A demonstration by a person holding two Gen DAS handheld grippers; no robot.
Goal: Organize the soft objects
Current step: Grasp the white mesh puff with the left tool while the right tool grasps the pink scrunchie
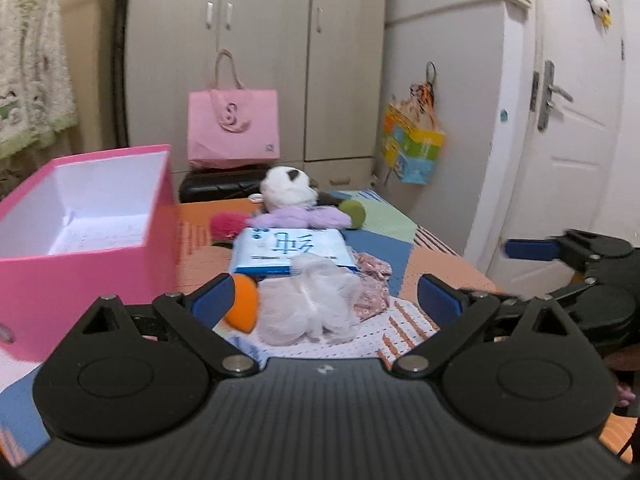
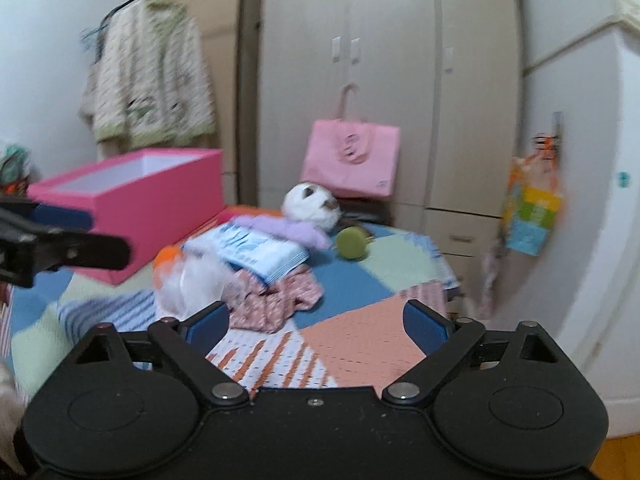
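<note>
A pile of soft things lies on the patchwork table. A white mesh puff (image 1: 308, 300) sits nearest, with an orange sponge (image 1: 242, 304) at its left and a floral cloth (image 1: 372, 280) at its right. Behind are a blue tissue pack (image 1: 292, 250), a white plush in lilac clothes (image 1: 290, 198), a green ball (image 1: 354, 212) and a pink puff (image 1: 228, 224). An open pink box (image 1: 80, 224) stands left. My left gripper (image 1: 326, 300) is open and empty just before the mesh puff. My right gripper (image 2: 316, 326) is open and empty, to the right of the pile (image 2: 240, 276).
A pink tote bag (image 1: 234, 128) stands on a black case behind the table, before grey wardrobes. A colourful bag (image 1: 412, 148) hangs on the wall at right, beside a white door (image 1: 576, 120). A fleece jacket (image 2: 148, 84) hangs at the far left.
</note>
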